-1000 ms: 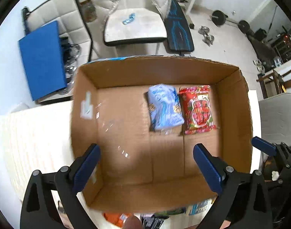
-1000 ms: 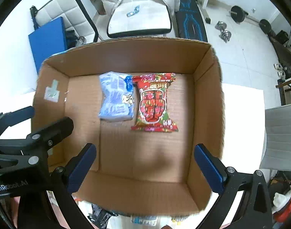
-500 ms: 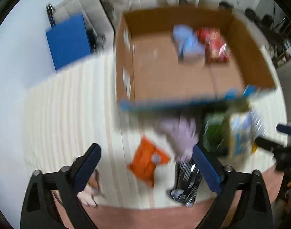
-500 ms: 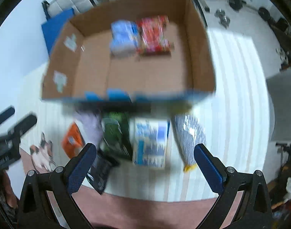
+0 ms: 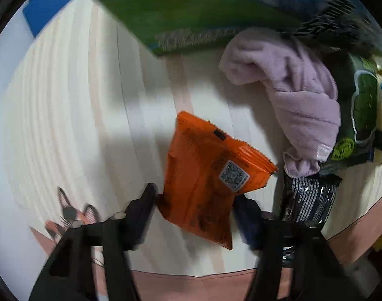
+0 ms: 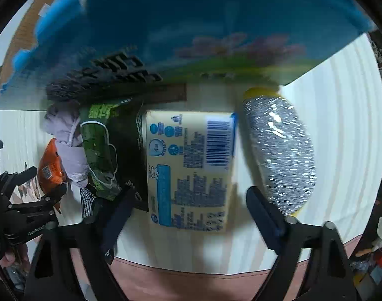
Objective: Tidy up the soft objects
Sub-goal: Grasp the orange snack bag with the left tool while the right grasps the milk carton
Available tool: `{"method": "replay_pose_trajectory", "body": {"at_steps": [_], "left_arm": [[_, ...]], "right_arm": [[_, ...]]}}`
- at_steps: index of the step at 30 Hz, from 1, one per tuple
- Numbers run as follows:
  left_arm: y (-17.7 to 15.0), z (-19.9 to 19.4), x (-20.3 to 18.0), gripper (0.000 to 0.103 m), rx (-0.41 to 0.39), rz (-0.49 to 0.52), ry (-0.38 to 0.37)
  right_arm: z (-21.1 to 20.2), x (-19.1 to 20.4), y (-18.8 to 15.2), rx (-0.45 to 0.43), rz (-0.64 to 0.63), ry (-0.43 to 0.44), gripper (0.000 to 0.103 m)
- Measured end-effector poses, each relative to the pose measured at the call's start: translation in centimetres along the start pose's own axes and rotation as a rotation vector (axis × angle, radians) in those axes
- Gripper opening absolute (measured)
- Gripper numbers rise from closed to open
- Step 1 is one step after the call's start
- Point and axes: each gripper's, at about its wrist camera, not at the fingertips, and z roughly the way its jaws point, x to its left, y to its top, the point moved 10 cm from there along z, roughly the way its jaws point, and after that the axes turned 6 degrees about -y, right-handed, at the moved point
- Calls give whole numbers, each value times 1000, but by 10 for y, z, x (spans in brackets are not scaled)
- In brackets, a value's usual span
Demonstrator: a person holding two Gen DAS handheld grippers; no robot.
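Note:
My left gripper [image 5: 194, 198] is open, its fingers on either side of the lower end of an orange snack packet [image 5: 208, 173] that lies on the white table. A lilac cloth [image 5: 291, 105], a green packet [image 5: 361, 115] and a black striped packet [image 5: 308, 198] lie to its right. My right gripper [image 6: 191, 200] is open, low over a cream and blue tissue pack [image 6: 191, 165]. A silver packet [image 6: 281, 155] lies right of the pack, the green packet [image 6: 98, 150], lilac cloth [image 6: 70, 150] and orange packet [image 6: 49, 168] to its left.
The cardboard box's blue and green printed outer wall [image 6: 203, 30] rises just behind the objects; it fills the top of the left wrist view [image 5: 203, 17] too. The table's front edge [image 6: 216, 271] is close below the grippers. A cat-face sticker [image 5: 70, 215] sits at the left.
Both grippers have pulled back from over the box and dropped low to the table in front of it. The left now straddles the orange packet, the right is over the tissue pack.

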Motion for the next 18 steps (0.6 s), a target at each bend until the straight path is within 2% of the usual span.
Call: {"method": "replay_pose_trajectory", "body": {"at_steps": [1, 3, 6, 12, 16, 18], "left_arm": [[1, -1, 0, 52, -7, -34, -31], [-2, -2, 1, 45, 1, -102, -103], [-11, -2, 1, 45, 13, -180, -153], [-21, 7, 0, 45, 3, -229, -141], [-19, 12, -3, 46, 7, -243, -137], [-14, 10, -1, 46, 2, -239, -132]], "right_arm": [[3, 0, -1, 6, 5, -4, 68], [3, 1, -4, 1, 6, -7, 67], [6, 3, -21, 33, -14, 0, 67], [19, 2, -65, 107, -59, 9, 67], [21, 1, -65, 78, -3, 41, 69], [22, -3, -61, 65, 6, 26, 69]]}}
